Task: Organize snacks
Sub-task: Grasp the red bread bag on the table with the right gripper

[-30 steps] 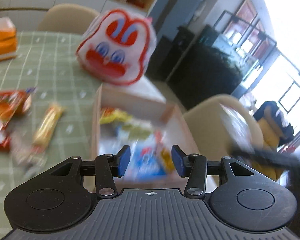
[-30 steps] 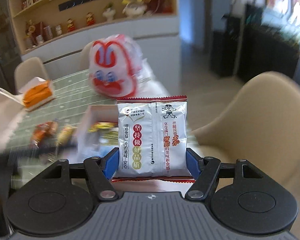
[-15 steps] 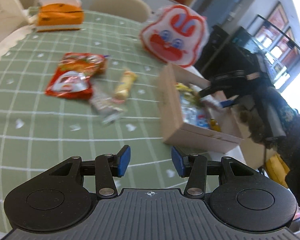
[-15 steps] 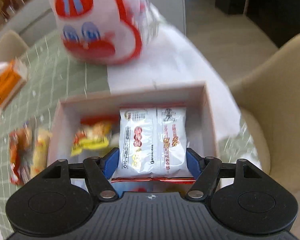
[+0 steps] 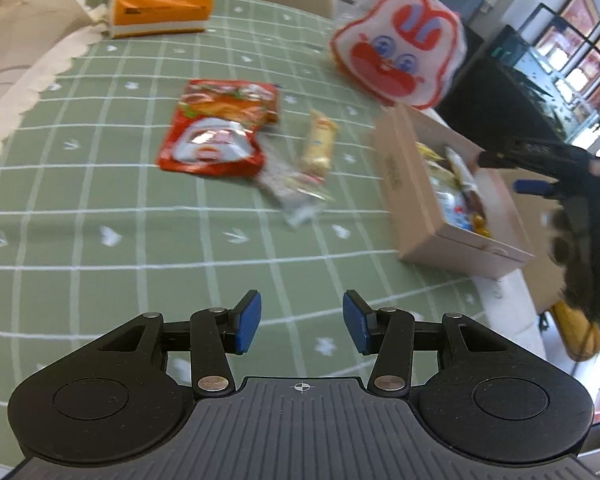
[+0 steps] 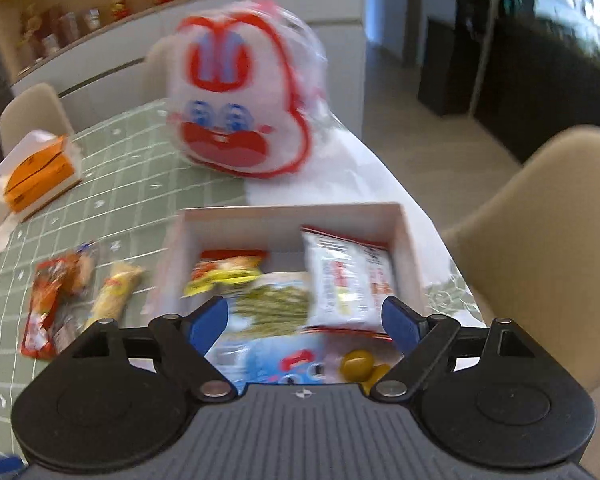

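My right gripper (image 6: 304,320) is open and empty above the near end of the cardboard box (image 6: 406,232). The white snack packet (image 6: 348,276) lies loose in the box's right side, beside a yellow-red packet (image 6: 224,270), a green packet (image 6: 274,306) and a blue packet (image 6: 268,360). My left gripper (image 5: 302,324) is open and empty over the green checked tablecloth (image 5: 100,208). Ahead of it lie a red packet (image 5: 214,144), a yellow bar (image 5: 318,142) and a clear wrapper (image 5: 296,196). The box (image 5: 404,176) is at the right there.
A white-and-red rabbit-face bag (image 6: 240,108) stands behind the box; it also shows in the left wrist view (image 5: 398,46). An orange tissue box (image 5: 160,8) is at the table's far side. A beige chair (image 6: 548,232) stands right of the table.
My right gripper has opened and let go of the white packet, which now lies in the box. My left gripper has moved nearer the loose snacks.
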### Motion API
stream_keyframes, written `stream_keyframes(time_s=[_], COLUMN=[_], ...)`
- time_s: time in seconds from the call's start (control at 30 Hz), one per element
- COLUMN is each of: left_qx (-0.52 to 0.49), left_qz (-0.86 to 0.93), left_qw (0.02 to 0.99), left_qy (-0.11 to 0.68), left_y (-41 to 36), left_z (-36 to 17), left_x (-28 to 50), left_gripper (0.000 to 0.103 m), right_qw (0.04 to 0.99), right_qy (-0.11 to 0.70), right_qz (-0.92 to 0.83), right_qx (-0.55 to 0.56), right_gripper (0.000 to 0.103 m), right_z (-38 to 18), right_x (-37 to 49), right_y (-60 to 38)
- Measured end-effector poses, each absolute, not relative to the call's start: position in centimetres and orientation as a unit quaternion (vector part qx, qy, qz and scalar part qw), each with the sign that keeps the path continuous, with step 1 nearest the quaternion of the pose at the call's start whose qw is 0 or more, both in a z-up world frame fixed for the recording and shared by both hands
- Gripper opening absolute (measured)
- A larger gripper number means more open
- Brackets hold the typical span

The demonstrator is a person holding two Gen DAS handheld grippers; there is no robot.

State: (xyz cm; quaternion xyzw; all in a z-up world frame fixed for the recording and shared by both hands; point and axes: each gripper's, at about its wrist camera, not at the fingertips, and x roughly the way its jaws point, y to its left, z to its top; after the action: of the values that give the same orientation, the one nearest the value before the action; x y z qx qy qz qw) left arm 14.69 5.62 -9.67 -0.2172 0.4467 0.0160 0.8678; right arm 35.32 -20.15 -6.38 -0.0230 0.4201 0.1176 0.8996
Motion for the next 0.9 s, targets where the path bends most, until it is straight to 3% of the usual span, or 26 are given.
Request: stream_keyframes(time_s=[0.17,0.7,0.73,0.8,0.83,0.87,0.9], left_qx=[-0.231,-0.235,-0.237,-0.238,-0.239,-0.240,-0.241], left_qz=[0.033,0.021,0.019,0.018,0.018,0.019,0.019], left_qw=[0.866,0.876,0.877,0.878,0.878,0.878,0.878], left_qy=[0.442,0.420,0.418,0.415,0.414,0.413,0.413], left_y=[9.4,18.5,18.9,19.5,19.8,20.0,20.2], left_z=[-9.9,-10.2,-10.1,-10.0,-10.1,-10.1,-10.1], left_x=[13.7,10.4,10.2,9.9,9.7,9.7,9.6], left_gripper=[0.051,0.051,0.051,0.051,0.051,0.051,0.051], right_qw=[0.913,0.863,0.862,0.854,0.850,0.848,0.844], right_qy=[0.375,0.458,0.465,0.478,0.481,0.480,0.482], right_qz=[0.138,0.205,0.200,0.203,0.215,0.224,0.233], right_qx=[-0.076,-0.048,-0.042,-0.032,-0.024,-0.026,-0.030], right_gripper=[0.085,0.084,0.081,0.062,0.056,0.042,0.041], right_z=[-5.4,-11.5,-11.8,-12.6,-12.6,-12.5,-12.3], right_x=[31.5,32.6,32.9,33.3,33.2,32.9,32.6], right_y=[-14.3,4.9,5.4,6.1,6.2,6.3,6.3])
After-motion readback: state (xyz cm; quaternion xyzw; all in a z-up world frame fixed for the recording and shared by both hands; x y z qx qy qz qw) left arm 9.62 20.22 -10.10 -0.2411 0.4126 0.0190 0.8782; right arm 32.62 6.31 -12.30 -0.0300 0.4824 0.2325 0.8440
